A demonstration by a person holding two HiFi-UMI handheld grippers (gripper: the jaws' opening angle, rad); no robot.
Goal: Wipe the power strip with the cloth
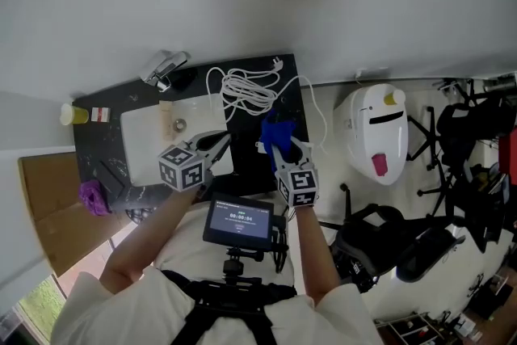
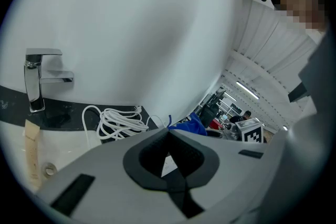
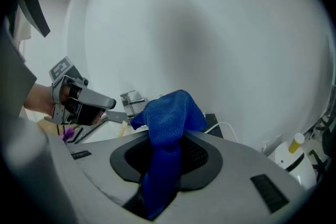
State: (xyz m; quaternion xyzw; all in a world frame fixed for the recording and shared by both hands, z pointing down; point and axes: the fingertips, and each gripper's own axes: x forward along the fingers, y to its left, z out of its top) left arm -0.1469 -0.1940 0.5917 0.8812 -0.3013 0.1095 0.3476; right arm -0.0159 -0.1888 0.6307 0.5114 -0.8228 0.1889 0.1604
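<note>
A blue cloth (image 1: 275, 129) stands bunched above my right gripper (image 1: 284, 148), which is shut on it; in the right gripper view the cloth (image 3: 168, 118) runs up between the jaws. My left gripper (image 1: 224, 143) hovers over the sink's right rim, its jaws meeting at the tips (image 2: 168, 132). A small white printed piece (image 2: 168, 164) shows in the gap behind them; I cannot tell what it is. The power strip's white cable (image 1: 246, 89) lies coiled on the black counter (image 1: 287, 69), with one strand looping right toward my right gripper. The strip's body is not clearly visible.
A white sink (image 1: 145, 133) with a chrome faucet (image 1: 166, 67) is set into the counter. A yellow cup (image 1: 73, 115) and a purple object (image 1: 93, 196) sit at the left. A white appliance (image 1: 376, 129) and dark stands are on the floor at right.
</note>
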